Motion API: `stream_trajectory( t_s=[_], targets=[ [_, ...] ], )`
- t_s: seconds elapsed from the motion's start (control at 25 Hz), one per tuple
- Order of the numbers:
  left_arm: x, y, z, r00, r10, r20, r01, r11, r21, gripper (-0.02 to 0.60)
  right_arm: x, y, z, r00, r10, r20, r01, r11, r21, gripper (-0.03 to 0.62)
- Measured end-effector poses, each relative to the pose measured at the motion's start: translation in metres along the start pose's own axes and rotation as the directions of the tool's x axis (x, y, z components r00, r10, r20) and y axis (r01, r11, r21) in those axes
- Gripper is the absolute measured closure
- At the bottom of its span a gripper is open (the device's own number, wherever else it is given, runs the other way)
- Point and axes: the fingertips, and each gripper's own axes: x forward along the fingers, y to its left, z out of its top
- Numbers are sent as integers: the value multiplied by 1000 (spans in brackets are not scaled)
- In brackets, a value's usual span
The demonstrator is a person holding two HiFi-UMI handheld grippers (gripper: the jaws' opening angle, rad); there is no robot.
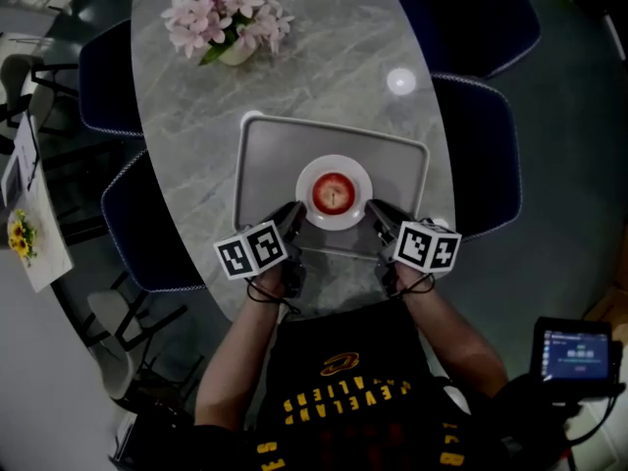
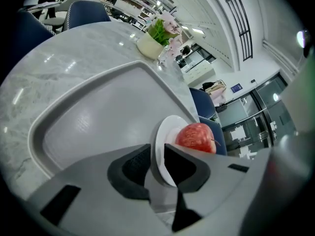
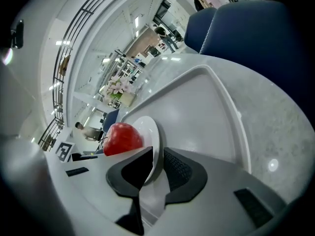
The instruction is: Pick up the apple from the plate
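A red apple [image 1: 334,193] [image 2: 197,136] [image 3: 122,137] sits in the middle of a small white plate [image 1: 359,211] [image 2: 165,137] [image 3: 148,128]. The plate rests on a grey tray [image 1: 265,145] [image 2: 93,112] [image 3: 206,107] on the marble table. My left gripper [image 1: 296,208] [image 2: 157,163] is at the plate's near-left edge, its jaws shut on the rim. My right gripper [image 1: 373,207] [image 3: 157,167] holds the near-right rim the same way. Neither gripper touches the apple.
A pot of pink flowers [image 1: 228,23] [image 2: 156,38] stands at the far end of the oval table [image 1: 186,165]. Blue chairs [image 1: 491,155] [image 1: 147,226] flank the table on both sides. The near table edge lies just behind the grippers.
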Motion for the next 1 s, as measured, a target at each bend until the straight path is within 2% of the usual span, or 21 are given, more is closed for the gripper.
stream_trajectory(
  t_s=[0.52,0.64,0.68,1.0],
  targets=[
    [5,1,-6,995,12,-103,-16,999,-36,517,0,1,-3,1000,22,-18,-22,1000,17,525],
    [6,-1,-6,994,-3,-114,-2,999,-45,521,3,4,-6,999,40,-37,-39,999,25,526],
    [6,-2,-6,993,-9,-116,3,999,-53,538,4,5,-7,998,42,-42,-41,999,32,544],
    [9,-2,-8,993,-26,-118,17,997,-75,540,4,3,-8,998,55,-40,-53,997,63,549]
  ],
)
